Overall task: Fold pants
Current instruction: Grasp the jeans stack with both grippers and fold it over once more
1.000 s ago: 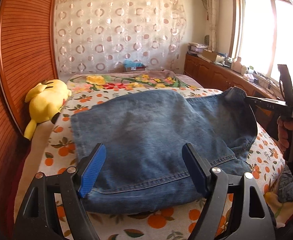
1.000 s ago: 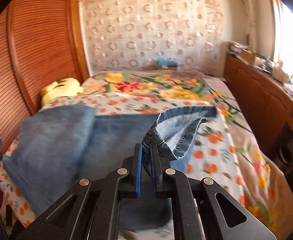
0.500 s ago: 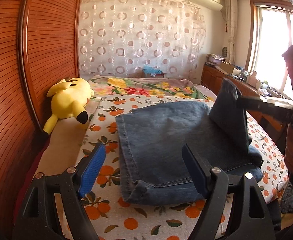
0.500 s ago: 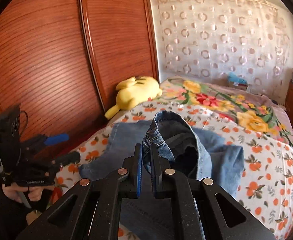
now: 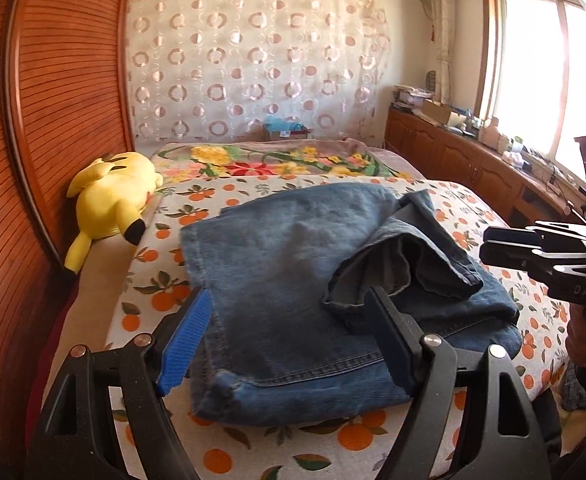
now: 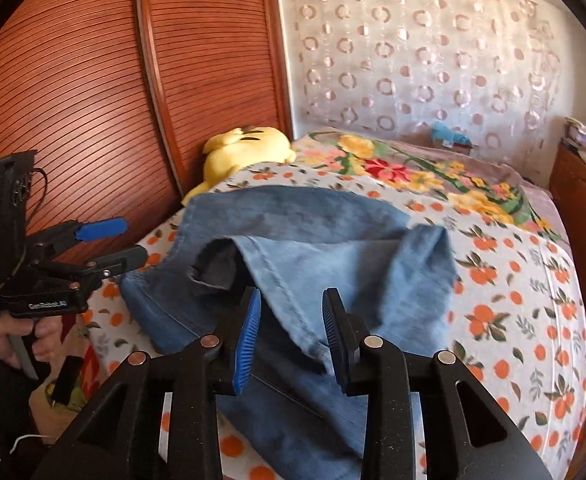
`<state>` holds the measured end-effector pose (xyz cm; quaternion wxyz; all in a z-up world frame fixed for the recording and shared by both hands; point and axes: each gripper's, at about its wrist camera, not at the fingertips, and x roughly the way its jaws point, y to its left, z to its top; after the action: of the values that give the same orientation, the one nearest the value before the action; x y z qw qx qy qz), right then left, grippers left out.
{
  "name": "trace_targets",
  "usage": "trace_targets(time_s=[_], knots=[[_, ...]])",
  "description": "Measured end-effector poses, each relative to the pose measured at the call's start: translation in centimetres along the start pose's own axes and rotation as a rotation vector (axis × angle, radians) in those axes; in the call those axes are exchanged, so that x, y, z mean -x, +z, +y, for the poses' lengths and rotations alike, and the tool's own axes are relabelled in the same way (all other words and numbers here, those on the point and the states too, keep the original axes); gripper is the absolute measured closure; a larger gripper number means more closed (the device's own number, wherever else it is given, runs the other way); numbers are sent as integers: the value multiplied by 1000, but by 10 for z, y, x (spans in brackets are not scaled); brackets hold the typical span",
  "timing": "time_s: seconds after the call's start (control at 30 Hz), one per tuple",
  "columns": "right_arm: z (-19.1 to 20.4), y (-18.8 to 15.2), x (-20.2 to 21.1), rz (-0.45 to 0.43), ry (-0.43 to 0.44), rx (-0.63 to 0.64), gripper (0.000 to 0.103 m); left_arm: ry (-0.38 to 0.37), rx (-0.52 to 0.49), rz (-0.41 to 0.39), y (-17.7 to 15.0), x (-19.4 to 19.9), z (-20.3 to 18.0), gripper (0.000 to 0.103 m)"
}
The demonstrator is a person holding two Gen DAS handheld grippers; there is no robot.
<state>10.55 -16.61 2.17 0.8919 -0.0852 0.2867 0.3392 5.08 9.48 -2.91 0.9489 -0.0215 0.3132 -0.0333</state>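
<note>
Jeans (image 5: 313, 304) lie folded on the bed (image 5: 357, 440); the right hand-held gripper (image 6: 291, 336) has just been opening, dropping the carried leg end loosely on top. Left hand-held gripper (image 5: 289, 340) hovers wide open, empty. That flap likely needs smoothing.

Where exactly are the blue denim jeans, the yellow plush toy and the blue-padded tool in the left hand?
Blue denim jeans (image 5: 277, 280): left wrist view, flat folded panel.
Yellow plush toy (image 5: 109, 196): left wrist view, its body.
Left gripper (image 5: 289, 340): left wrist view, midway between its fingertips.
</note>
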Motion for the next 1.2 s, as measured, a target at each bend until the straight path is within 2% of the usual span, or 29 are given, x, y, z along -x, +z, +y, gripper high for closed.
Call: trace_targets(time_s=[0.27, 0.37, 0.43, 0.5, 0.6, 0.7, 0.73, 0.77, 0.8, 0.83, 0.87, 1.0, 1.2], knots=[[-10, -8, -12, 49, -56, -31, 69, -64, -49, 41, -3, -19, -25, 23], [-17, -9, -17, 70, -55, -83, 68, -94, -73, 61, -5, -28, -33, 31], [-20, -7, -22, 83, -39, -122, 68, -103, -91, 72, -5, -33, -37, 41], [-21, -5, -26, 91, -31, -144, 68, -115, -107, 84, -5, -39, -41, 47], [-20, -2, -32, 112, -11, -178, 68, -100, -121, 98, -5, -48, -42, 55], [-18, 3, -36, 119, 18, -200, 68, -111, -107, 102, -4, -51, -39, 65], [-16, 5, -37, 122, 29, -201, 68, -119, -101, 103, -5, -51, -38, 73], [-16, 7, -40, 128, 35, -202, 68, -122, -97, 103, -5, -51, -38, 75], [-15, 8, -43, 135, 39, -204, 69, -125, -94, 100, -6, -50, -37, 81], [-18, 10, -46, 135, 46, -203, 86, -130, -94, 95, -6, -49, -37, 88], [-16, 12, -47, 138, 56, -193, 96, -138, -93, 88, -6, -46, -38, 90], [-14, 32, -41, 90, 64, -155, 100, -149, -81, 49, -4, -32, -38, 93], [1, 93, -17, -26, 41, -50, 100, -206, -26, -21, 2, 5, -30, 95]])
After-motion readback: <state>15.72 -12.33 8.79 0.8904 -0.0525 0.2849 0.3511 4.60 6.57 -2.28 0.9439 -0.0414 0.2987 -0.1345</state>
